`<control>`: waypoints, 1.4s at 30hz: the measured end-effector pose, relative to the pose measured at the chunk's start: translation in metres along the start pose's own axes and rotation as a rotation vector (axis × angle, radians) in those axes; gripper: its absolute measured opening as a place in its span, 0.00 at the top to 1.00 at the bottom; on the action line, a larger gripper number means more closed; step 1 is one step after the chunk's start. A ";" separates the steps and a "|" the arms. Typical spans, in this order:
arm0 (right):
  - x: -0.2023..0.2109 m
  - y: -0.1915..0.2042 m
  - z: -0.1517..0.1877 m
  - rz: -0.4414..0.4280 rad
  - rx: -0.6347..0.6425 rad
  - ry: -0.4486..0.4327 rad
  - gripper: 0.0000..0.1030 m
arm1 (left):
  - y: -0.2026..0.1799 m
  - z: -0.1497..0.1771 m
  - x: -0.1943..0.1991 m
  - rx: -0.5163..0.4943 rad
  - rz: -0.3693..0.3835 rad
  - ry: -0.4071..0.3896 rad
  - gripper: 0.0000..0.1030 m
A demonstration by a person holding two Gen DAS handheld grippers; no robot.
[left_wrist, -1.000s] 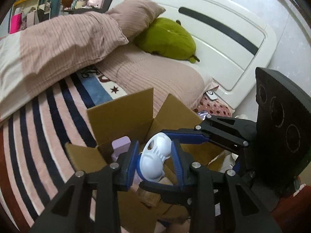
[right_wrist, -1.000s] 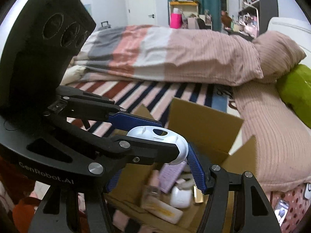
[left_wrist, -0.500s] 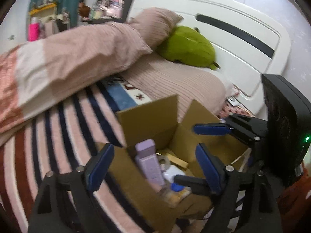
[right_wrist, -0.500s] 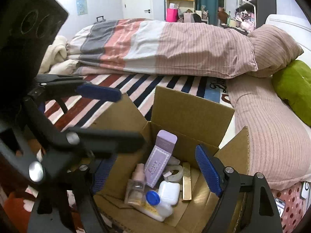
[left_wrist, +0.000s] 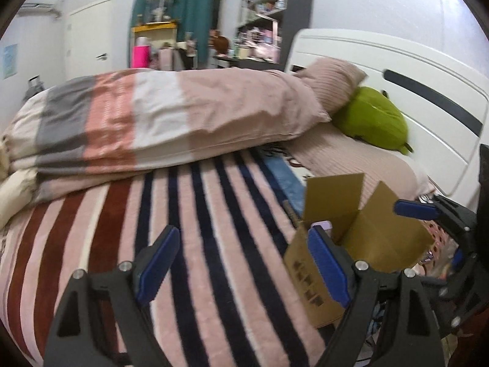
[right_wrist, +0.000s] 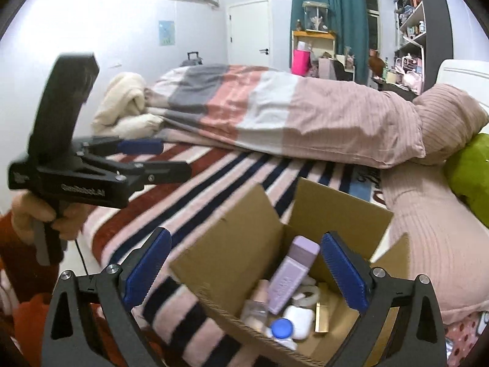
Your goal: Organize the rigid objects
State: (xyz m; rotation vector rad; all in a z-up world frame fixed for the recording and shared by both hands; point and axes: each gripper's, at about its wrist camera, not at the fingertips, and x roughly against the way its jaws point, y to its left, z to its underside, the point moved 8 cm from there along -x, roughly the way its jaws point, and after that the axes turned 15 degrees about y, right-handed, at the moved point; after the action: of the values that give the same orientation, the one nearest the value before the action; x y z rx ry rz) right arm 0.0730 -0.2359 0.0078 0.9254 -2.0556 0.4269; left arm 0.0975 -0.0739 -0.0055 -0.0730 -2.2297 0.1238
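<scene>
An open cardboard box (right_wrist: 241, 244) stands on the striped bed near its edge; it also shows in the left wrist view (left_wrist: 360, 232). Inside lie a lilac box (right_wrist: 290, 278), a clear bottle (right_wrist: 256, 302), a white case (right_wrist: 299, 321), a blue-capped item (right_wrist: 281, 328), a gold tube (right_wrist: 321, 318) and a tape ring (right_wrist: 308, 293). My right gripper (right_wrist: 244, 269) is open and empty above the box's near left side. My left gripper (left_wrist: 241, 266) is open and empty over the striped blanket, left of the box; it also shows in the right wrist view (right_wrist: 159, 159).
A folded striped duvet (left_wrist: 159, 128) lies across the bed behind. A pink pillow (left_wrist: 333, 82) and a green plush (left_wrist: 373, 119) sit by the white headboard (left_wrist: 421, 98). A cream blanket (right_wrist: 122, 104) is bunched at the far left.
The left gripper opened and let go of the white object over the box, then swung left away from it over the blanket. The right gripper stayed open and drew back slightly.
</scene>
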 end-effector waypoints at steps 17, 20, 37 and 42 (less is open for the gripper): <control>-0.007 0.008 -0.002 0.031 -0.023 0.031 0.04 | 0.039 0.024 0.006 0.078 -0.064 -0.005 0.19; -0.008 0.006 -0.002 0.035 -0.027 0.033 0.04 | 0.040 0.023 0.005 0.083 -0.066 -0.002 0.19; -0.009 -0.002 -0.001 0.034 -0.041 0.037 0.04 | 0.042 0.021 0.006 0.090 -0.069 -0.013 0.19; -0.008 0.001 0.001 0.039 -0.057 0.036 0.04 | 0.041 0.020 0.006 0.093 -0.070 -0.015 0.19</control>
State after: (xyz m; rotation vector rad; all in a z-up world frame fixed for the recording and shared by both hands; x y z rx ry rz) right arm 0.0747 -0.2318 0.0013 0.8390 -2.0450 0.4011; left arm 0.0783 -0.0337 -0.0177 0.0569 -2.2350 0.1895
